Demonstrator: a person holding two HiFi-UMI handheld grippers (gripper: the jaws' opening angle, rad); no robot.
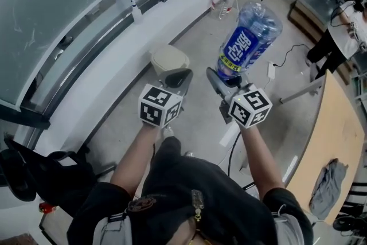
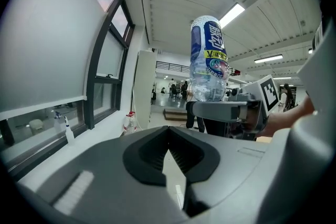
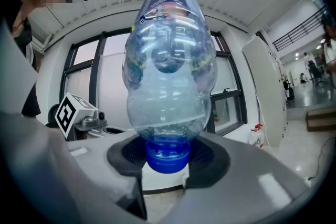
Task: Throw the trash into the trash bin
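Note:
A clear plastic bottle (image 1: 249,37) with a blue label stands upside down, and my right gripper (image 1: 221,80) is shut on its blue cap and neck. In the right gripper view the bottle (image 3: 168,71) fills the middle, its cap clamped between the jaws of the right gripper (image 3: 168,157). A beige lidded trash bin (image 1: 168,59) stands on the floor by the white wall ledge, partly hidden behind my left gripper (image 1: 180,77). The left gripper (image 2: 168,136) is shut with nothing in it, and its view shows the bottle (image 2: 209,60) to the right.
A spray bottle (image 1: 135,8) stands on the window ledge and a water jug (image 1: 222,0) on the floor further along. To the right is a wooden table (image 1: 338,135) with a grey cloth (image 1: 327,181). Cables and a power strip (image 1: 270,70) lie on the floor.

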